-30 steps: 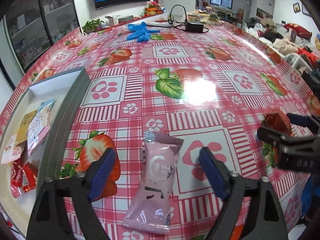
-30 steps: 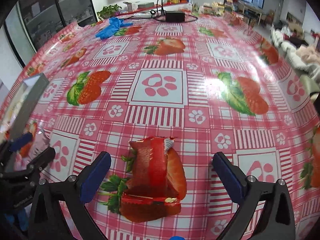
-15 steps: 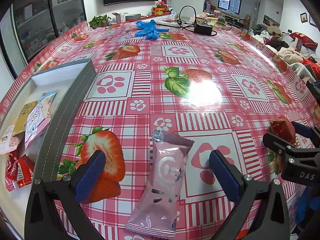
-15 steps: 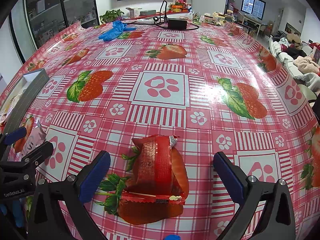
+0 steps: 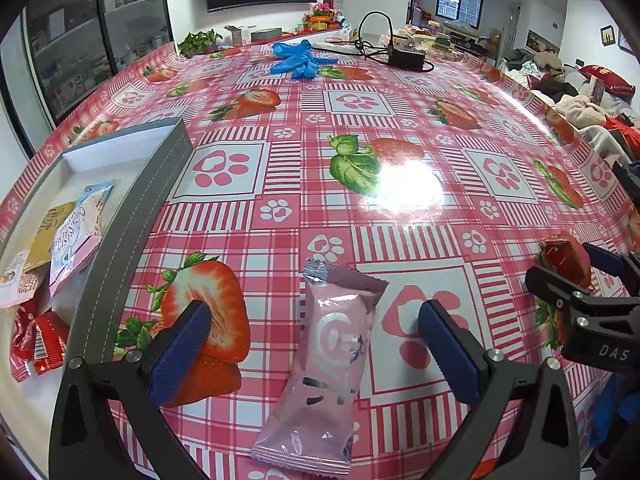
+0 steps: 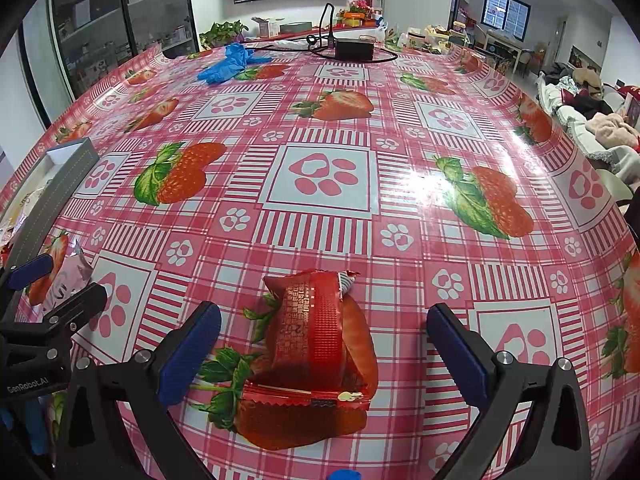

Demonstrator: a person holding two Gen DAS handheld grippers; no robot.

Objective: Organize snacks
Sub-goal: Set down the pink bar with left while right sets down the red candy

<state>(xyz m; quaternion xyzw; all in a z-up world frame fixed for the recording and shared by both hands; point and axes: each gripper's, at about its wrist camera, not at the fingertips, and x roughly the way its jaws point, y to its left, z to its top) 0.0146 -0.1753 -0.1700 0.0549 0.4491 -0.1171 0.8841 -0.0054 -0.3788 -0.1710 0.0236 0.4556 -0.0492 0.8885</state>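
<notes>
Fingers on both our grippers, left (image 5: 314,354) and right (image 6: 324,354), have backed off a little yet stay spread, straddling the pink packet (image 5: 326,364) and red packet (image 6: 318,346) lying ungrasped on the surface (image 5: 400,120), tray (image 5: 132,208) waiting left.

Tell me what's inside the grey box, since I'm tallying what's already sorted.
The grey box holds a pale blue-and-pink packet, a yellow packet, a white-orange packet and red wrappers. Its near wall hides whatever lies lower.
</notes>
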